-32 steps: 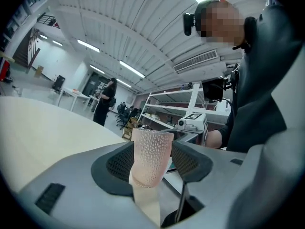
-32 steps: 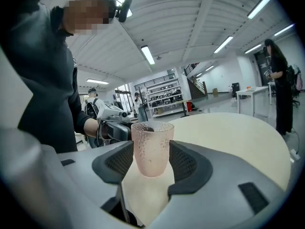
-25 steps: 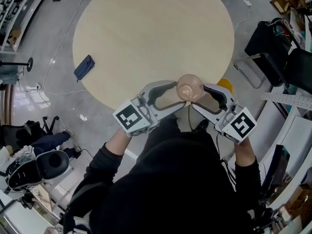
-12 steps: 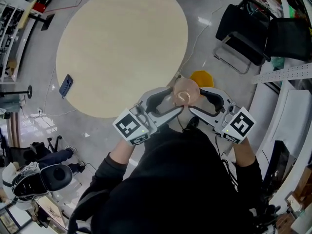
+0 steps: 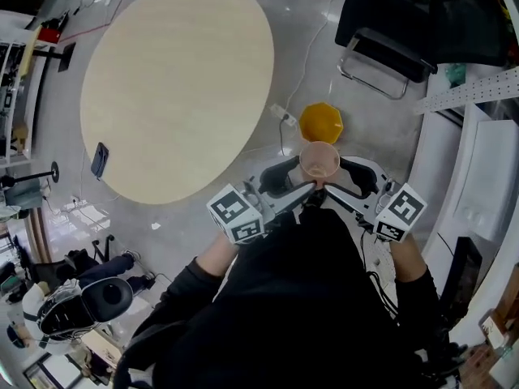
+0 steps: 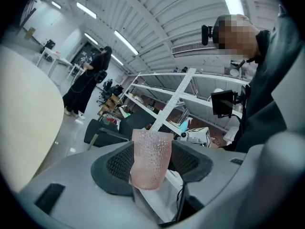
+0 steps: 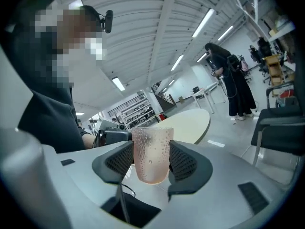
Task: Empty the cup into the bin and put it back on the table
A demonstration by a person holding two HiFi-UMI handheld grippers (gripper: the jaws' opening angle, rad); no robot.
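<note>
Pink cup in the air between both grippers, upright, mouth up, off the round surface and over the floor.

Head view only: yellow bin on the floor, just beyond the cup in frame. Black chair farther off. Dark flat item lying near the edge of the surface. Grip on the cup not readable from here.

Left gripper view: fingers of the left gripper clamped on the dimpled cup wall, one pad on each side. Shelving behind.

Right gripper view: fingers of the right gripper likewise clamped on the cup, pads against opposite sides. Surface in the background.

Cup contents: cannot tell in any view.
</note>
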